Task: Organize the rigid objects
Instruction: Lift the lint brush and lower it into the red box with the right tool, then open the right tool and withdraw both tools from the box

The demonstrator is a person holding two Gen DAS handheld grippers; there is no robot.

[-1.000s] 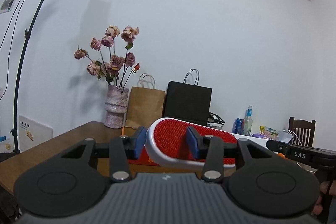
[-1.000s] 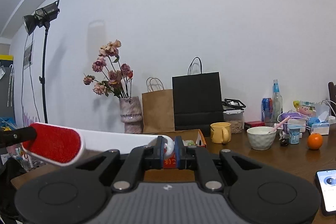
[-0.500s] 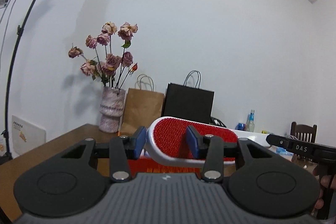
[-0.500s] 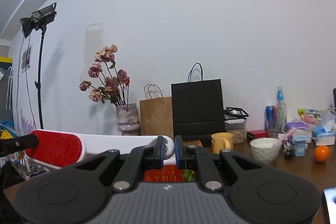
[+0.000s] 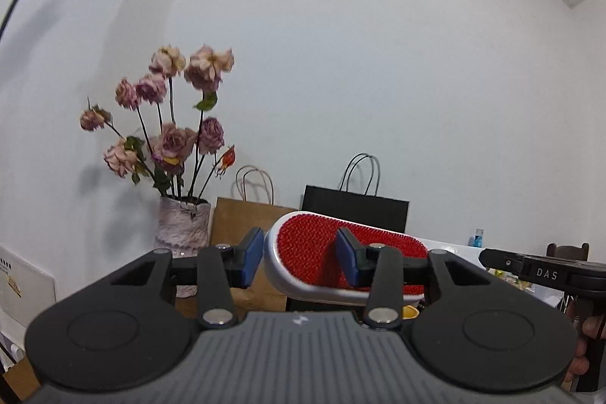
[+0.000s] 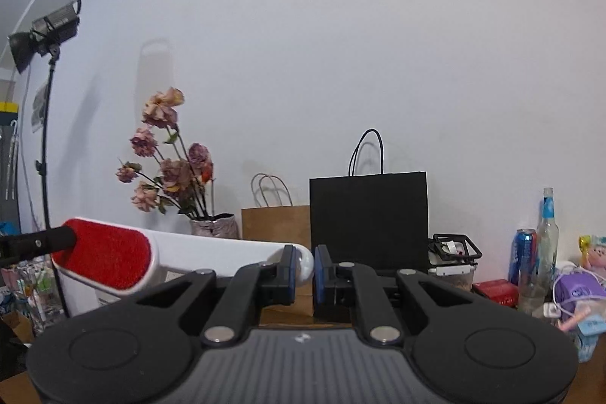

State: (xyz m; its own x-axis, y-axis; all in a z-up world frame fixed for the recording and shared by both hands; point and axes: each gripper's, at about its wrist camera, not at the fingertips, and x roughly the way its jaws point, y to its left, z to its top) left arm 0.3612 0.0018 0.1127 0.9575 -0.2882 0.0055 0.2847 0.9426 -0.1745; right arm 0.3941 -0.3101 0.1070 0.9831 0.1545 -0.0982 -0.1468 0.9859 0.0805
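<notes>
Lint brush (image 5: 333, 264) carried at lower centre, head clamped in left gripper (image 5: 299, 258), handle tip pinched in right gripper (image 6: 303, 269); risk of twisting free if spacing changes.

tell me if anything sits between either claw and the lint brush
Nothing does. The left claw is closed on the red head of the lint brush, and the right claw pinches its white handle end. Both already hold it.

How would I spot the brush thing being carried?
Look before the black paper bag at the white wall. A long white lint brush hangs level, gripped at each end by a claw; its red fuzzy pad sets it apart.
</notes>
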